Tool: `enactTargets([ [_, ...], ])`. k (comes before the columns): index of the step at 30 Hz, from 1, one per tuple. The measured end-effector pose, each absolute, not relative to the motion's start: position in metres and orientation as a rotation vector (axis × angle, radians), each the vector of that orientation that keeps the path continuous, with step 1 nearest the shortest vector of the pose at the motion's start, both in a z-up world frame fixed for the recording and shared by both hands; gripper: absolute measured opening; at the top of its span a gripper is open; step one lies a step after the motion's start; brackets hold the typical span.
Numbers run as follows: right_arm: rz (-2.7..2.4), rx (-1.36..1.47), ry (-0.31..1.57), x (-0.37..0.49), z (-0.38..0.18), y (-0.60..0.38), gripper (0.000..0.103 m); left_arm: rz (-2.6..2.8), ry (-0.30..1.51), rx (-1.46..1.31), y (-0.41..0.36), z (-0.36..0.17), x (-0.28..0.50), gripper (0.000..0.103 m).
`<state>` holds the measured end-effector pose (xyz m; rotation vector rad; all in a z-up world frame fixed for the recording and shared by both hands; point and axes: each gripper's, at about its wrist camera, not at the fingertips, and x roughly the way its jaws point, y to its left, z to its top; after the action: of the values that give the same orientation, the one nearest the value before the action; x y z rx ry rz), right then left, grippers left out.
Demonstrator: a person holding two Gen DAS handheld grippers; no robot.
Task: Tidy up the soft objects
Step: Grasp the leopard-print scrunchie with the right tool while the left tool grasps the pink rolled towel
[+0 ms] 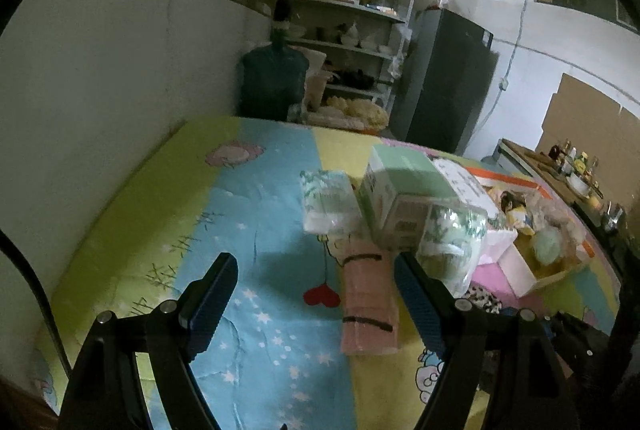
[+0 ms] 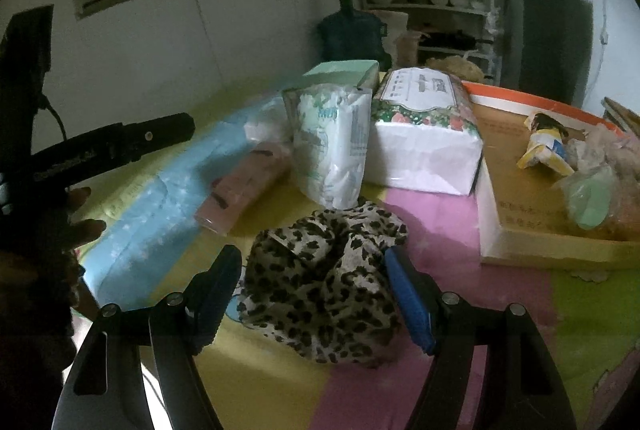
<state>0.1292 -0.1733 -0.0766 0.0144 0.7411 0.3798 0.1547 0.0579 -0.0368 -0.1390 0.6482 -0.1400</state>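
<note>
On the colourful bedsheet lie a pink tissue pack, two green-patterned tissue packs, a green box and a floral tissue pack. My left gripper is open and empty, above the sheet left of the pink pack. My right gripper is open, its fingers on either side of a crumpled leopard-print cloth. The pink pack and an upright green-patterned pack lie beyond it. The left gripper shows at the left of the right wrist view.
An open cardboard box with an orange edge holds a doll, a green soft item and other soft things, right of the packs. A white wall runs along the bed's left. Shelves, a water jug and a fridge stand behind.
</note>
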Motion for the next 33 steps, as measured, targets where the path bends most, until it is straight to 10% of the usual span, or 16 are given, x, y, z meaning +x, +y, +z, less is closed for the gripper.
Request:
enactTargets([
  [4, 0.341, 0.006, 0.761, 0.132, -0.083, -0.174, 0.073, -0.162, 0.683, -0.124, 0.051, -0.048, 0.160, 0.080],
  [11, 0.327, 0.025, 0.774, 0.131, -0.084, -0.186, 0.022, -0.186, 0.754, -0.113, 0.037, -0.070, 0.171, 0.080],
  [33, 0.371, 0.118, 0.647, 0.091, -0.051, -0.220, 0.018, -0.138, 0.815, -0.049, 0.019, -0.084, 0.181, 0.070],
])
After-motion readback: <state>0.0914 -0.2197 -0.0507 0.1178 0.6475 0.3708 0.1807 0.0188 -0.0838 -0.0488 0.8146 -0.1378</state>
